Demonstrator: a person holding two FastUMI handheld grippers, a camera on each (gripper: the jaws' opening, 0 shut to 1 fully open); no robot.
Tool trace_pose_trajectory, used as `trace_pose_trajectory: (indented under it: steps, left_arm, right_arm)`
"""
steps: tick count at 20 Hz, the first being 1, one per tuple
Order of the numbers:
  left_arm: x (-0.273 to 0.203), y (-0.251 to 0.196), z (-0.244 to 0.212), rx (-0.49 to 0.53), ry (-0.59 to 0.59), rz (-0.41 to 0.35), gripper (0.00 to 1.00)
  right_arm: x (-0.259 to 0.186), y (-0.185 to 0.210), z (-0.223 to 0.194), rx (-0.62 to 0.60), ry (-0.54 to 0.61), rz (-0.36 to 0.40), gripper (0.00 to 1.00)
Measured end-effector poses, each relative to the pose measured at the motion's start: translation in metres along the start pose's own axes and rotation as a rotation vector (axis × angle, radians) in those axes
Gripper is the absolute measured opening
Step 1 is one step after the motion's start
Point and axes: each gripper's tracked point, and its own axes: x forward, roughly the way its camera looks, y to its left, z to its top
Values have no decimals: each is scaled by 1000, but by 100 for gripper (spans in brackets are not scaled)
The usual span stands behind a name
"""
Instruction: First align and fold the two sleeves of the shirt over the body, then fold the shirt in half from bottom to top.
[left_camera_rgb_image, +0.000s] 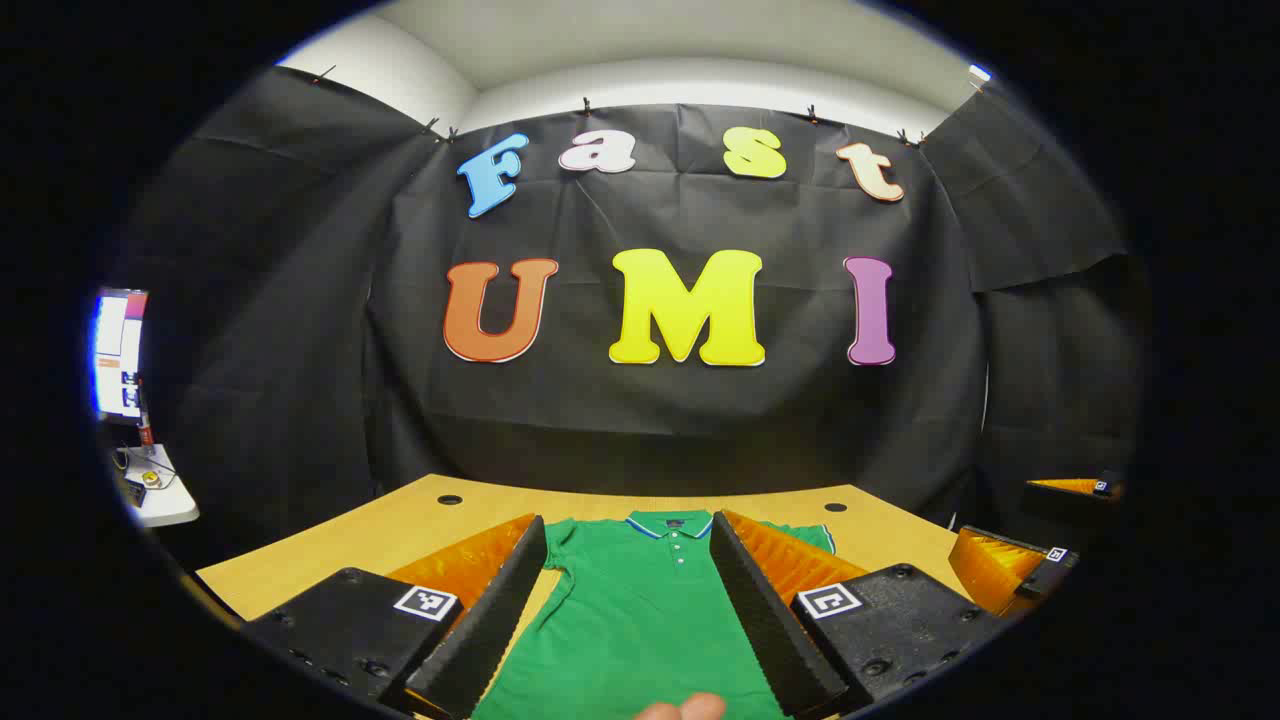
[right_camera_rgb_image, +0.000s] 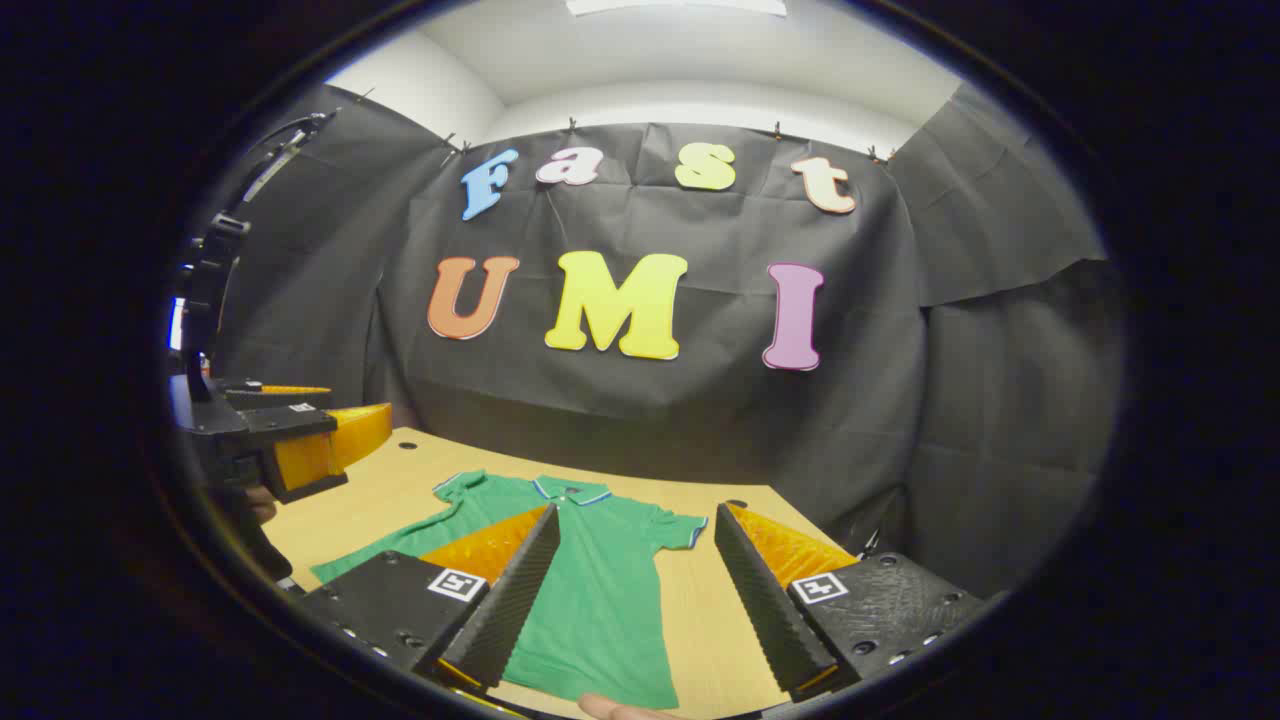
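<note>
My left gripper (left_camera_rgb_image: 628, 610) hangs with fingers spread wide, gripping nothing, over the green shirt (left_camera_rgb_image: 640, 620) lying flat on the wooden table (left_camera_rgb_image: 420, 525). My right gripper (right_camera_rgb_image: 632, 590) is likewise spread; bare table lies at 3 o'clock beyond the right sleeve (right_camera_rgb_image: 672, 528).

Both views look forward from above the table's (left_camera_rgb_image: 300, 560) near edge, sharing the shirt (left_camera_rgb_image: 640, 620).

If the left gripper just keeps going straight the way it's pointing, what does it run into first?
Probably the green polo shirt, flat on the wooden table; it fills the gap ahead of the open left gripper. Depth and tilt are hard to judge.
</note>
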Motion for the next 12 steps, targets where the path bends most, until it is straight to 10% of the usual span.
trace_pose_trajectory:
  steps: [12]
  left_arm:
    - [3,-19,-14,38,34,-29,100]
  right_arm:
    - [8,-10,-26,-8,44,-14,95]
